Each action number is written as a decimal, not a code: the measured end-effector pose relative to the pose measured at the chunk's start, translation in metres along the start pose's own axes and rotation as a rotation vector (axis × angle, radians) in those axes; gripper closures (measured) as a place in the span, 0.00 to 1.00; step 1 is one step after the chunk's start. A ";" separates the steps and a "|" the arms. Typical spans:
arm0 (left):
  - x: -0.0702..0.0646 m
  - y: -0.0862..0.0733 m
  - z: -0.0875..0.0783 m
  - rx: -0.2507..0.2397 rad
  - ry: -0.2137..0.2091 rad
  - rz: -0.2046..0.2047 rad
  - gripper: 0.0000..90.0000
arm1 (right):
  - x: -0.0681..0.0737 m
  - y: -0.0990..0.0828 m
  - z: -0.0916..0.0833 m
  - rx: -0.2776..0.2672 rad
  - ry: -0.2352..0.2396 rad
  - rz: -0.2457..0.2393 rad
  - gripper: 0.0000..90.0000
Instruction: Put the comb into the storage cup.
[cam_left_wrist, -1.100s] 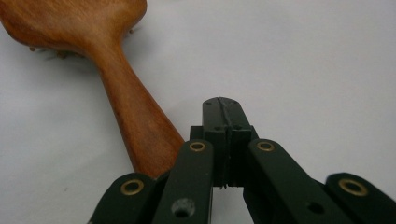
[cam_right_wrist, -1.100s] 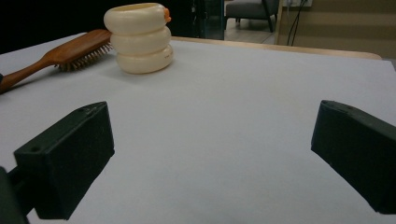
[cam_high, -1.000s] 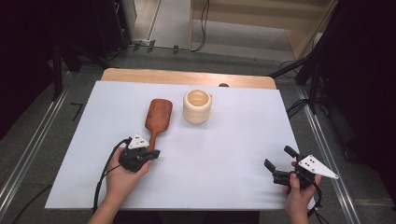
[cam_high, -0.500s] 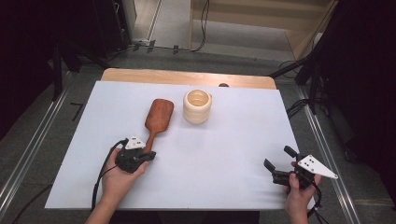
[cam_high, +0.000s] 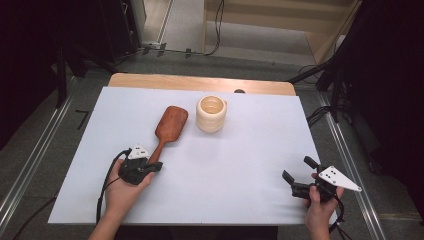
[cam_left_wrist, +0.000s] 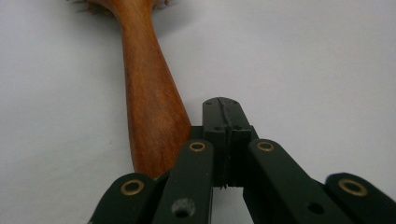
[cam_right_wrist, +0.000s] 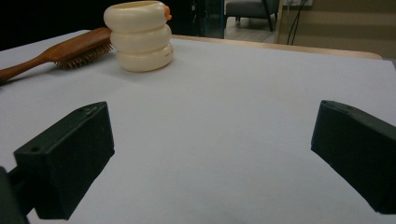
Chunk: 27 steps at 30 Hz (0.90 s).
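Now the left hand-held gripper (cam_high: 150, 165) has edged toward the near end of the wooden hairbrush (cam_high: 168, 127), its jaws shut and empty beside the handle, on the surface's left; no grasp yet. The right hand-held gripper (cam_high: 296, 174) waits wide open

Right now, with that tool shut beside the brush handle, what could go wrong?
The left tool is shut with the wooden hairbrush handle lying beside it, not between its jaws, so a lift would likely come up empty. Nudging the handle could swing the brush head into the cream ringed cup close by.
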<state>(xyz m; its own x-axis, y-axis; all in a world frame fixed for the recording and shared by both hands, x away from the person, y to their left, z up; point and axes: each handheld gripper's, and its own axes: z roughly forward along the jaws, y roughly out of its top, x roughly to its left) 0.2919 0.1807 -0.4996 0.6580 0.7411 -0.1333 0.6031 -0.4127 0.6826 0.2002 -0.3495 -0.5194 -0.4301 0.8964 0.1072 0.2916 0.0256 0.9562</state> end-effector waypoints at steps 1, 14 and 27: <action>0.001 0.000 0.000 0.002 -0.002 -0.001 1.00 | 0.000 0.000 0.000 0.000 0.000 0.000 0.00; 0.013 -0.004 -0.006 0.004 0.022 -0.018 1.00 | 0.000 0.000 0.000 -0.002 0.002 0.004 0.00; 0.021 0.004 -0.019 -0.013 -0.068 -0.084 0.82 | 0.000 0.000 0.000 -0.001 0.001 0.002 0.00</action>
<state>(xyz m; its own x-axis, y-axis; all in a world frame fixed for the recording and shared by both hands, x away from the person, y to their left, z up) 0.2997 0.2051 -0.4862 0.6345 0.7352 -0.2387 0.6518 -0.3429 0.6765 0.2004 -0.3495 -0.5194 -0.4305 0.8959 0.1097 0.2920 0.0232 0.9561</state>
